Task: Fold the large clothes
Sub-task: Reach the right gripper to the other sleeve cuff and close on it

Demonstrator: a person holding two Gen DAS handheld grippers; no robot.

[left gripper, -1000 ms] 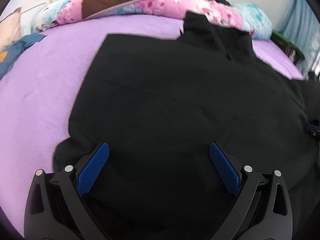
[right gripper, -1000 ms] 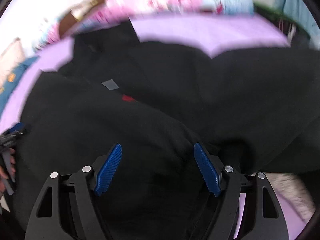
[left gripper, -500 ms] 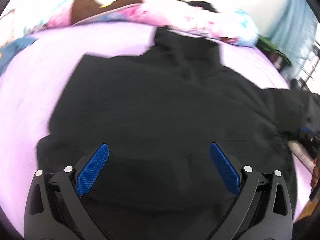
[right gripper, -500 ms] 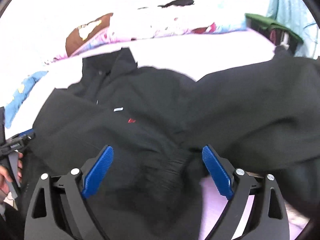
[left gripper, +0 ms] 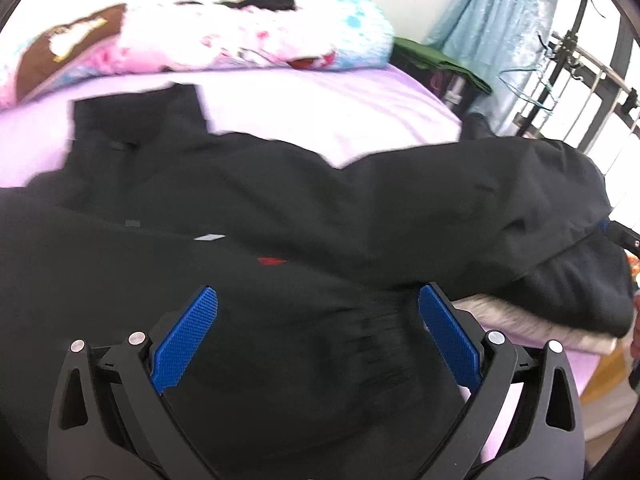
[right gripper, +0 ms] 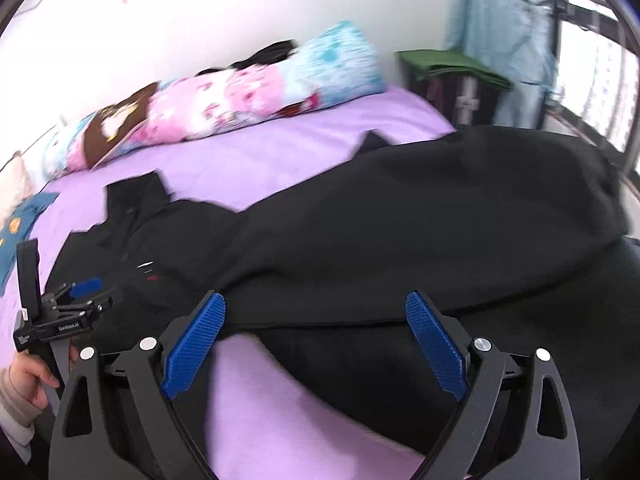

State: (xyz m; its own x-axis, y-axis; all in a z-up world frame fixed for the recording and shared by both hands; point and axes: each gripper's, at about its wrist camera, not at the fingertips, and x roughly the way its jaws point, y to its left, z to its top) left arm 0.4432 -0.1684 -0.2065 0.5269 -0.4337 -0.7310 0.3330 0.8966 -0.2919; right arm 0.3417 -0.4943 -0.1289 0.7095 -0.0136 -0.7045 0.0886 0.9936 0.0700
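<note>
While above black jacket (left gripper: 280, 208) | left gripper (left gripper: 318, 336) wide, empty | right gripper (right gripper: 316, 340) wide, empty

black jacket (right gripper: 400, 232), purple bed (right gripper: 280, 152), open claw (right gripper: 316, 336)

A bed with a lilac sheet (right gripper: 304, 140) stands against a plain white wall (right gripper: 224, 12); a pale blue curtain (right gripper: 500, 40) hangs beside a bright barred window (left gripper: 592, 80).

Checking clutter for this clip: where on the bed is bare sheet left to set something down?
Bare purple sheet lies between the black jacket and the floral pillows, plus a patch near the right gripper. The jacket crowds the rest.
</note>
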